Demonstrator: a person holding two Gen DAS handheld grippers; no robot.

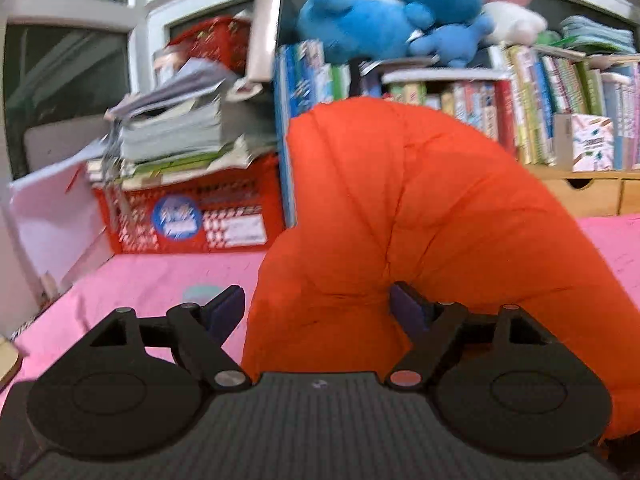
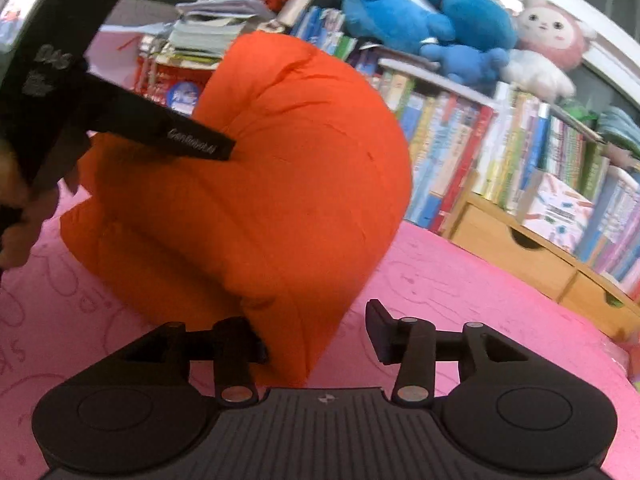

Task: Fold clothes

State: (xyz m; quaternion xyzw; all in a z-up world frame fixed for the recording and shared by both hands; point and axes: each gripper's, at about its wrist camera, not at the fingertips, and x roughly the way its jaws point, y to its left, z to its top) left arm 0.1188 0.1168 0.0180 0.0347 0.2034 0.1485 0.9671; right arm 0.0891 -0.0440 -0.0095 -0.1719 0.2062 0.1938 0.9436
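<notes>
Mid-fold: your left gripper (image 1: pixel 318 308) and right gripper (image 2: pixel 316 330), both spread with orange garment (image 2: pixel 256 168) between fingers, arch it above pink mat (image 2: pixel 460 292); next, lay it flat.

garment (image 1: pixel 400 216) on mat (image 1: pixel 140 280), books (image 1: pixel 540 112) behind

A child's room at home: crammed bookshelf (image 2: pixel 500 140) at right, plush toys (image 2: pixel 432 20) on top, pink mat (image 2: pixel 460 280) below.
</notes>
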